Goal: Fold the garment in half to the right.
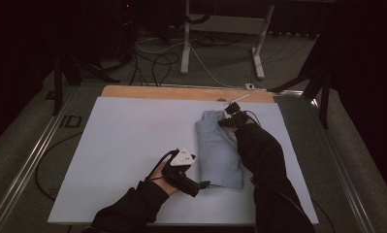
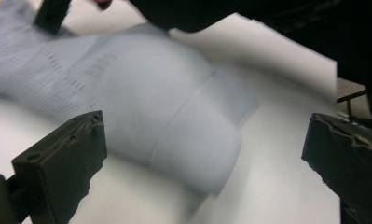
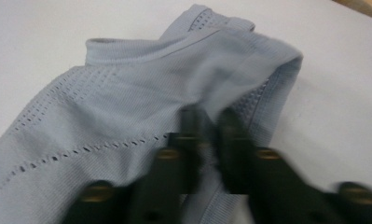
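Observation:
A light blue knitted garment (image 1: 217, 150) lies folded in a long strip on the white board (image 1: 123, 145), right of centre. My right gripper (image 1: 228, 119) is at its far end; in the right gripper view the jaws (image 3: 209, 116) stand close together with a fold of the garment (image 3: 127, 93) pinched between them. Down at the garment's near left corner my left gripper (image 1: 203, 184) points at the cloth. Its jaws (image 2: 207, 126) are wide apart and hold nothing, with the garment's hem (image 2: 141, 93) just ahead of them.
The white board rests on a wooden tabletop (image 1: 181, 92) whose strip shows at the far edge. Metal rails (image 1: 31, 155) run along the left side. Beyond the table are a white stand's legs (image 1: 186, 39) and loose cables (image 1: 157, 58) on the floor.

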Tool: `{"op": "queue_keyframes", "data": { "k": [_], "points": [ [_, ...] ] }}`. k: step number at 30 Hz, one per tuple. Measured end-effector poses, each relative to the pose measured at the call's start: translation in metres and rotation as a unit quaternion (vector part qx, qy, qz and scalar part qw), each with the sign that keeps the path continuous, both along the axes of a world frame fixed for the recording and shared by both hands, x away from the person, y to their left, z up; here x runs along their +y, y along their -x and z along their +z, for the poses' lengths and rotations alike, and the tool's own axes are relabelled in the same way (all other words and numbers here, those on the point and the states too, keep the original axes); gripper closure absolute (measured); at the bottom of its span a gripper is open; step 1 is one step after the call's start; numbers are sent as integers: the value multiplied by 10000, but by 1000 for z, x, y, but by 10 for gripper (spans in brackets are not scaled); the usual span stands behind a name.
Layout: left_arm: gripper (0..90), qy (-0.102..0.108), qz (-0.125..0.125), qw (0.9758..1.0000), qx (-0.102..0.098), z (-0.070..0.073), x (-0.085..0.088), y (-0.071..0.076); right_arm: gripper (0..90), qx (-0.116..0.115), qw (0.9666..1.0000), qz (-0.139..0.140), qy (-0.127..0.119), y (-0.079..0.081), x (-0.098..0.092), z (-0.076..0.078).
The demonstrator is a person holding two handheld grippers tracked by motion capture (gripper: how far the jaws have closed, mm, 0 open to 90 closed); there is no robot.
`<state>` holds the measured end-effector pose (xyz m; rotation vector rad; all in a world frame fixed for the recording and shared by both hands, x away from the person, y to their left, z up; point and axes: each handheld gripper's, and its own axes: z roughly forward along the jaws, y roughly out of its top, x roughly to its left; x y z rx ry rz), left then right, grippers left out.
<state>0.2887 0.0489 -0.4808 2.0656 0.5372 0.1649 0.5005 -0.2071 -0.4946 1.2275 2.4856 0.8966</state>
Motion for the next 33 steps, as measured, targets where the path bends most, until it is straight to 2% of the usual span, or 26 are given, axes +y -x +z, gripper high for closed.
{"op": "queue_keyframes", "data": {
  "k": [2, 3, 5, 6, 7, 10, 12, 14, 15, 16, 19, 21, 27, 29, 33],
  "points": [
    [3, 18, 99, 9999, -38, 0, 9, 1, 887, -35, 9999, 37, 131, 1, 1, 2],
    [3, 45, 199, 9998, -56, 1, 18, 2, 891, -72, 9999, 16, 139, 1, 2, 5],
    [3, 71, 254, 9996, -73, 1, 24, 3, 891, -88, 9998, 18, 180, 1, 2, 6],
    [3, 65, 329, 9994, -97, 1, 32, 4, 893, -202, 9995, -45, 224, 3, 3, 9],
    [3, 58, 384, 9992, -130, 1, 36, 4, 894, -215, 9996, -56, 162, 3, 2, 11],
    [3, 41, 499, 9986, -139, -1, 45, 5, 895, -388, 9991, -87, 172, 5, 0, 17],
    [4, 65, 594, 9981, -142, -3, 57, 7, 895, -397, 9988, -134, 240, 4, -1, 18],
    [3, 94, 680, 9975, -146, -5, 65, 9, 895, -557, 9974, -283, 367, 6, -3, 20],
    [4, 104, 722, 9972, -134, -6, 70, 10, 895, -523, 9975, -300, 370, 5, -4, 20],
    [4, 108, 746, 9971, -139, -7, 74, 11, 896, -588, 9964, -357, 496, 5, -4, 20],
    [4, 105, 868, 9961, -144, -12, 86, 13, 895, -488, 9968, -404, 495, 3, -6, 15],
    [4, 139, 933, 9955, -124, -15, 92, 14, 895, -325, 9968, -464, 555, 1, -4, 8],
    [4, 163, 1010, 9947, -86, -22, 99, 17, 894, -142, 9963, -524, 667, -1, 1, -8],
    [4, 119, 976, 9951, -112, -24, 100, 18, 892, -100, 9961, -531, 694, -2, 4, -15],
    [4, 211, 970, 9947, -284, -23, 102, 19, 890, -117, 9959, -562, 702, -3, 5, -16]
  ]
}}
